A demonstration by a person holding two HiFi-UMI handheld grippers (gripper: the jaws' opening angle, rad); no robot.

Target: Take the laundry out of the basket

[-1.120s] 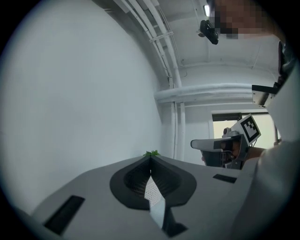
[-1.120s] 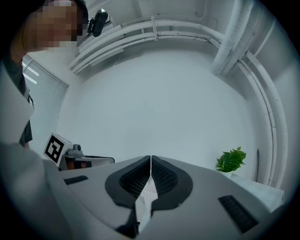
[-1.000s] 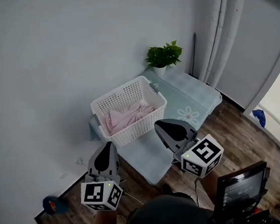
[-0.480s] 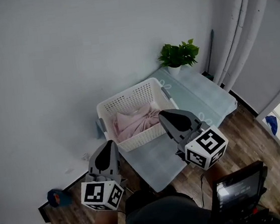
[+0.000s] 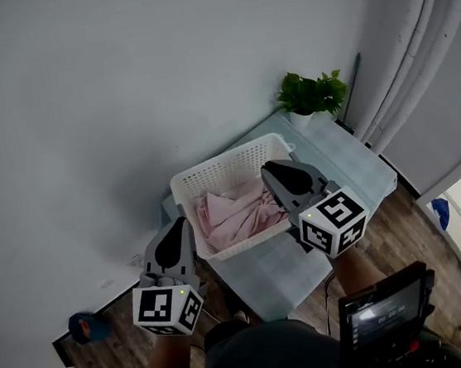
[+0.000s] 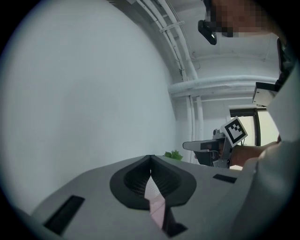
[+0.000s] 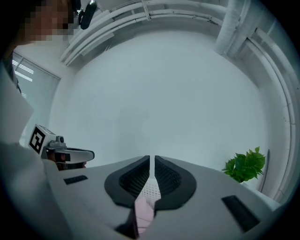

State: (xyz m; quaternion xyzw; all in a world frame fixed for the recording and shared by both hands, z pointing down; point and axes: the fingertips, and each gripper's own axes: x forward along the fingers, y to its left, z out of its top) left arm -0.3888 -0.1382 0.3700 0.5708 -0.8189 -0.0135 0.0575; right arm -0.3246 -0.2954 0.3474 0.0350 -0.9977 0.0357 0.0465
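Note:
A white lattice basket (image 5: 212, 166) stands on a pale green mat by the wall, and crumpled pink laundry (image 5: 232, 210) lies in it. My right gripper (image 5: 272, 168) hangs over the basket's right side, jaws shut with nothing between them. My left gripper (image 5: 171, 224) is held just left of the basket's near left corner, also shut and empty. In the right gripper view the jaws (image 7: 152, 160) point at the bare wall, with a sliver of pink cloth below them. The left gripper view shows its closed tips (image 6: 150, 159) and the right gripper (image 6: 211, 146) beyond.
A potted green plant (image 5: 313, 94) stands behind the basket at the mat's far corner. The pale green mat (image 5: 345, 165) reaches right toward grey curtains (image 5: 415, 56). A small blue object (image 5: 81, 329) lies on the wood floor at left. A dark screen (image 5: 379, 319) sits low right.
The basket and plant have slid down and right in the head view, and look nearer. My right gripper now overlaps the basket's right side. Both grippers stay shut.

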